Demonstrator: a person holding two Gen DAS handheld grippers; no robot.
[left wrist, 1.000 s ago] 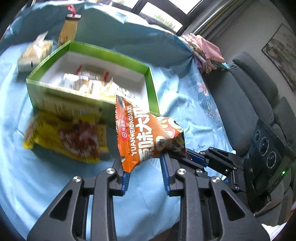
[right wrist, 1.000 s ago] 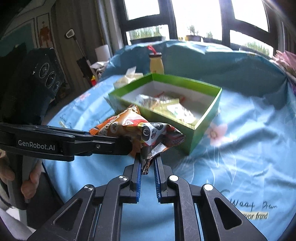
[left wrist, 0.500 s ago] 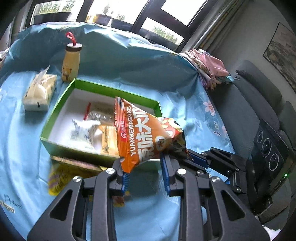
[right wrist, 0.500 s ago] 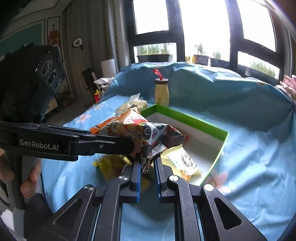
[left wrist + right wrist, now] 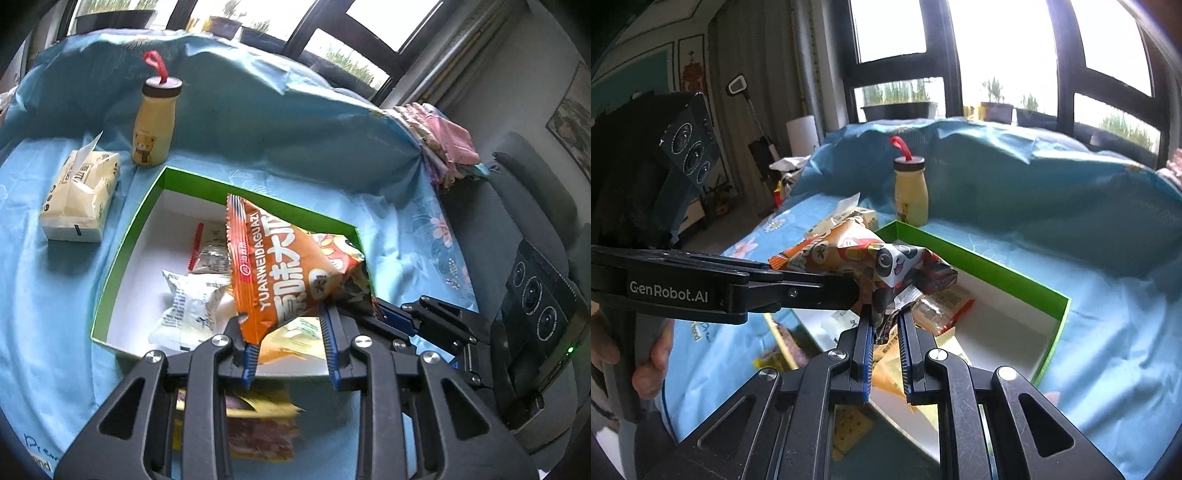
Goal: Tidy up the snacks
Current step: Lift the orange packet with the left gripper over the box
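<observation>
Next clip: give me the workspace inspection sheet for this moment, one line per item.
Surface: blue cloth covering the table, rumpled at the back.
Job's things: green box holding several packets; orange bag held above it; yellow packet on the cloth beside the box's near wall.
Clutter: tissue pack; bottle upright behind the box.
Grippers: left gripper and right gripper each shut on the orange bag, at different ends.
Cables: nothing seen.
Surroundings: windows with plants, grey sofa, folded pink cloths.
</observation>
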